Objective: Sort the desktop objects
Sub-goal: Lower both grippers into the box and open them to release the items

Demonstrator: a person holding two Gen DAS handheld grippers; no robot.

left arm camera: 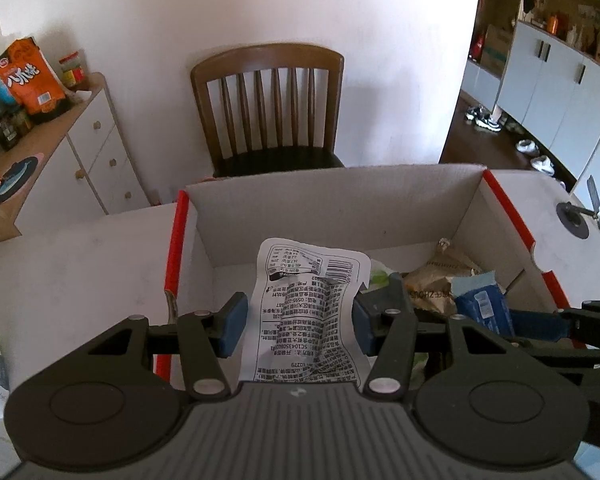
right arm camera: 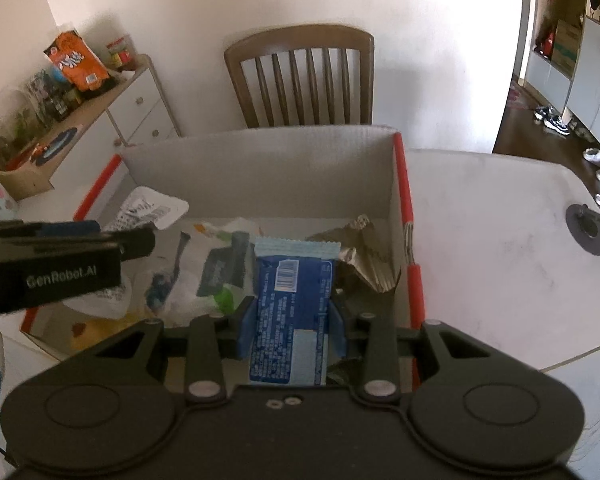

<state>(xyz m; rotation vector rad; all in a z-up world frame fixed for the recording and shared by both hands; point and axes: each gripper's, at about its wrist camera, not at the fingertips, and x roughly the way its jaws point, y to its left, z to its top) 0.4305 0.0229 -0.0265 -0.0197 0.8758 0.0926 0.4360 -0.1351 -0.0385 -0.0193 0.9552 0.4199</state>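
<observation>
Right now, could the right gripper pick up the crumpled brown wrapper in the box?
Probably not yet: the right gripper is already shut on the blue packet. The brown wrapper lies close, uncovered, by the box wall, reachable once emptied.

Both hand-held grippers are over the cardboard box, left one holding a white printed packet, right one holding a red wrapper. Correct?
Not quite: the right hand-held gripper holds a blue wrapper, not red, as the right wrist view shows. The rest stands: the left hand-held gripper holds the white printed packet, both over the cardboard box.

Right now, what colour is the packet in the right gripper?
Blue packet with lighter blue ends; right wrist view shows it best.
</observation>
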